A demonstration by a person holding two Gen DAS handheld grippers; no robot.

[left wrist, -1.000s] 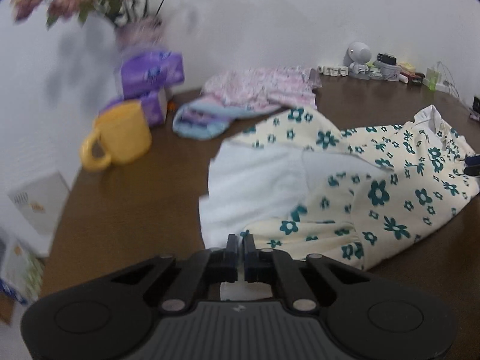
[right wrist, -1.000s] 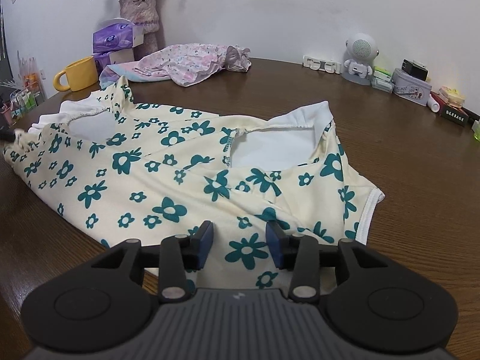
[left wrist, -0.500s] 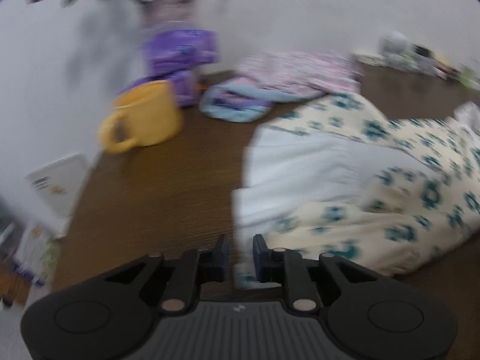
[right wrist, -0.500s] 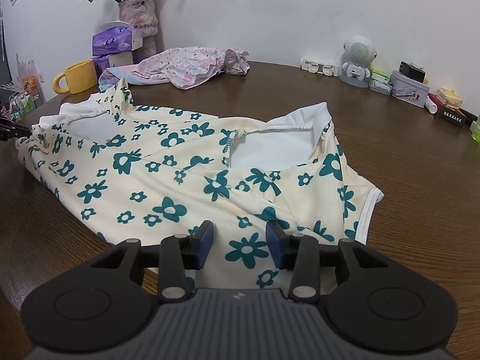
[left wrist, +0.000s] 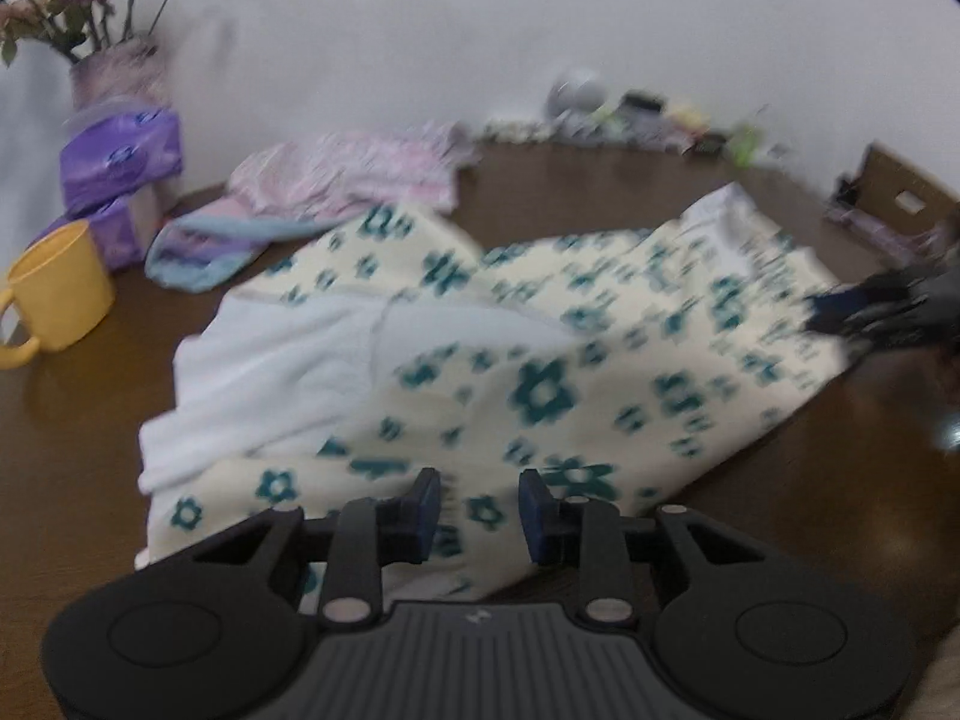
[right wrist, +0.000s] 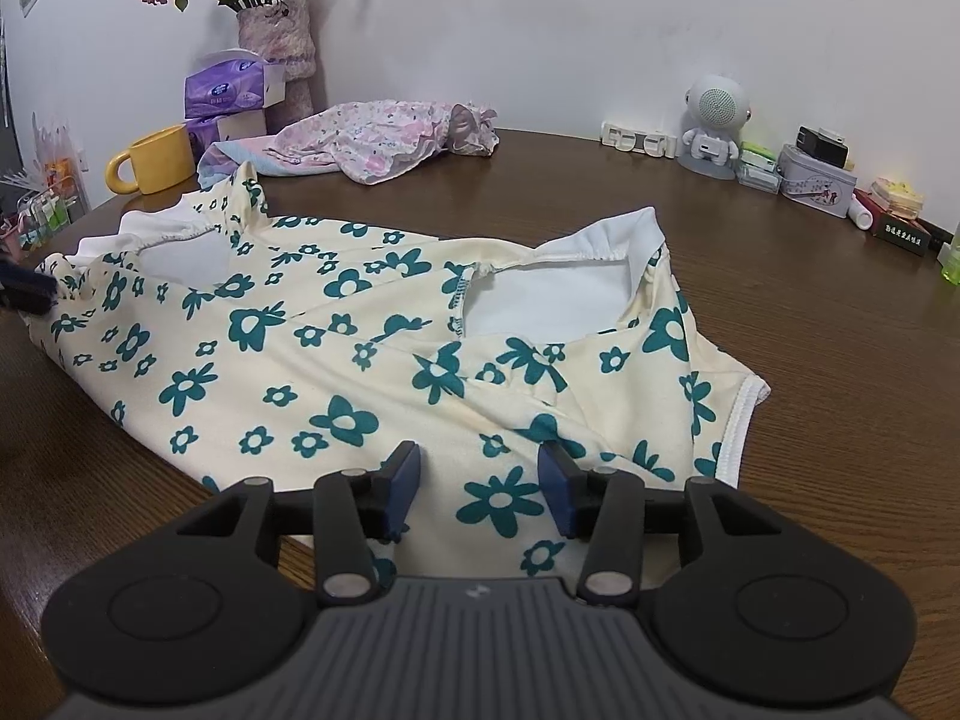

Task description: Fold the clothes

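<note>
Left wrist view showed the left tool (left wrist: 478, 503) had let go of the floral garment's (left wrist: 540, 384) hem and gaped wide; the right tool (right wrist: 478, 483) stayed wide above it, spread unfolded on the tabletop (right wrist: 810, 312), so regrasping seemed due.

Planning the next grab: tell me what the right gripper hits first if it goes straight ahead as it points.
Most likely the floral garment: the right gripper is open just over its near edge, so the fabric comes first, though its height above the cloth is unclear.
</note>
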